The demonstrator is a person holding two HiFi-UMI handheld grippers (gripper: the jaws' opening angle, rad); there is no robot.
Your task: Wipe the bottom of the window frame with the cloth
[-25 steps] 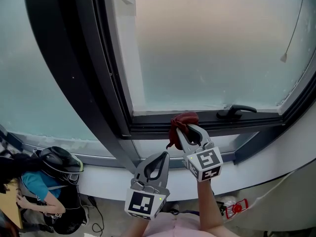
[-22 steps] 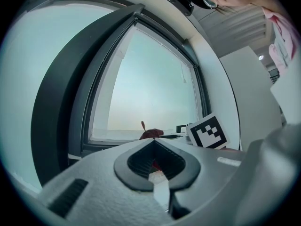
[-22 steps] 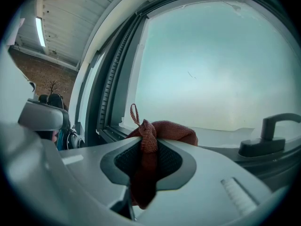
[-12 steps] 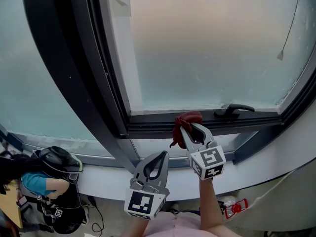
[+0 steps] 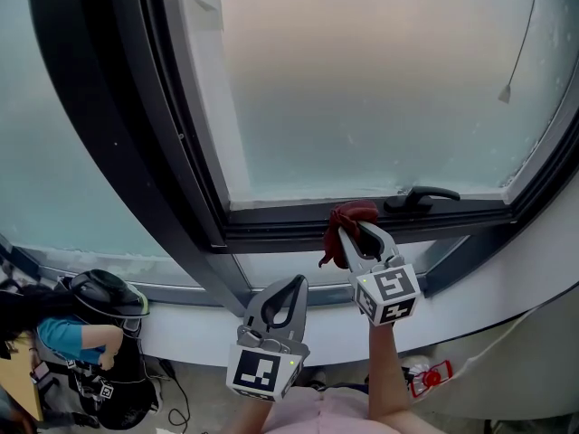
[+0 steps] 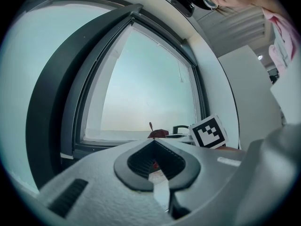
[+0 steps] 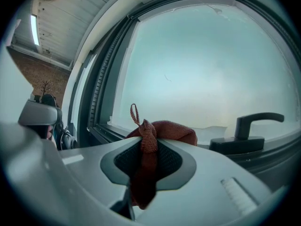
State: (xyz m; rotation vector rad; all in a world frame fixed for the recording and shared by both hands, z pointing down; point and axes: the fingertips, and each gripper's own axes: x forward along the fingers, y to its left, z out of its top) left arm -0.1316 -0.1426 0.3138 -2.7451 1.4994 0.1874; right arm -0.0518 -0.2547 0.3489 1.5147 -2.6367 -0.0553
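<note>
One cloth (image 5: 351, 213), pinched in the right gripper (image 5: 355, 235), lies at the window frame (image 5: 271, 224) bottom; that rail runs left-right. The left gripper (image 5: 286, 289) hangs nearer, jaws pressed together, empty.

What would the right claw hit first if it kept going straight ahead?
Probably the window frame's bottom rail, just left of the handle; the red cloth in the right claw would touch first. Depth is unclear.

No words or numbers can be read; the left tool (image 5: 294, 285) and right tool (image 5: 352, 234) carry only black-and-white square patterns.
</note>
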